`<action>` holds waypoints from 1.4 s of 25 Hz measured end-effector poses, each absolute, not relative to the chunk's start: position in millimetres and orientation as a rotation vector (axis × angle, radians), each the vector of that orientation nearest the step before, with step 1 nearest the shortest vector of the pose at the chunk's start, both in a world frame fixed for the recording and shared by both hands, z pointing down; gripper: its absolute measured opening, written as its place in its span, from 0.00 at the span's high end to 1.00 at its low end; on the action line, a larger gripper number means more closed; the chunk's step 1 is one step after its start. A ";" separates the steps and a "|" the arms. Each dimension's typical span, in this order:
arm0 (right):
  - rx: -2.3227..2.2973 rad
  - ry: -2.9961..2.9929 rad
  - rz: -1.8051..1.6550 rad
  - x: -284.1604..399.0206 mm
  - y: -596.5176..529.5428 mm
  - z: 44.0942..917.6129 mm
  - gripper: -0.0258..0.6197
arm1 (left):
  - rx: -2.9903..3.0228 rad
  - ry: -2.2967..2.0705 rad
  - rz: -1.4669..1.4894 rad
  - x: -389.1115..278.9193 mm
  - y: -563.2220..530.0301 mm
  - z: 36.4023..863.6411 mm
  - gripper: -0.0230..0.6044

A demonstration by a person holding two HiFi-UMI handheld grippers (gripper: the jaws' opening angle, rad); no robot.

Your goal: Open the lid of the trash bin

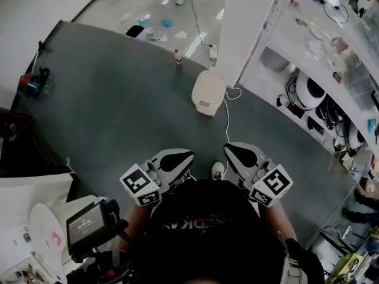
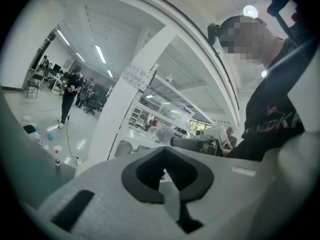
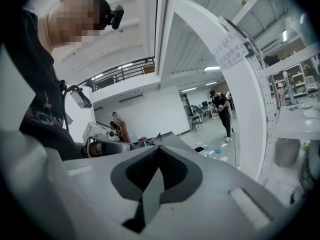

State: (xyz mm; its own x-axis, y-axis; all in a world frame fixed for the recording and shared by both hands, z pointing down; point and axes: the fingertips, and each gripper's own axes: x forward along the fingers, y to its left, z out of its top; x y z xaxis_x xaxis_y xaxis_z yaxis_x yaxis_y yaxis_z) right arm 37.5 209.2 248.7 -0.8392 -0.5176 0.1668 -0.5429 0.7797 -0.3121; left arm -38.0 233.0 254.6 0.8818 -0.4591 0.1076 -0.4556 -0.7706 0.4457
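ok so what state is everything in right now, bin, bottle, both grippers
bin: upright on the floor, lid shut
bottle: upright, apart from the bin
left gripper: shut, empty, well short of the bin
right gripper: shut, empty, well short of the bin

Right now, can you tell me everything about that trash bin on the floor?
The trash bin is cream-coloured with rounded corners and looks like plastic. Its lid is shut. It stands upright on the dark grey floor, beside a white pillar. A white cable runs close past it. Only the floor seems to touch it.
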 end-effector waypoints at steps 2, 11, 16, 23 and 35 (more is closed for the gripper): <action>0.882 -2.897 0.543 37.7 204.2 247.4 0.95 | 2.584 -0.663 -0.009 -41.6 229.8 254.9 0.96; 0.966 -2.885 0.577 20.1 190.7 245.3 0.95 | 2.564 -0.663 -0.023 -73.2 214.9 261.8 0.96; 1.011 -2.868 0.595 8.9 185.2 246.6 0.95 | 2.540 -0.666 -0.018 -89.3 207.5 272.7 0.96; 1.061 -2.837 0.596 -16.6 176.3 251.9 0.95 | 2.510 -0.686 -0.031 -125.0 188.7 289.2 0.96; 1.106 -2.823 0.603 -19.5 167.8 256.1 0.95 | 2.486 -0.761 0.014 -141.0 169.4 317.7 0.96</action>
State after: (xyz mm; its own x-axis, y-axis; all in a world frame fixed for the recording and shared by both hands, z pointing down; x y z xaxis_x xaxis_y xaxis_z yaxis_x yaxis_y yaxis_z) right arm -19.5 167.8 256.1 -0.7430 -0.6430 0.1855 -0.6627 0.6683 -0.3380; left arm -141.0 169.4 317.7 0.8410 -0.5167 0.1604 -0.5222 -0.6976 0.4906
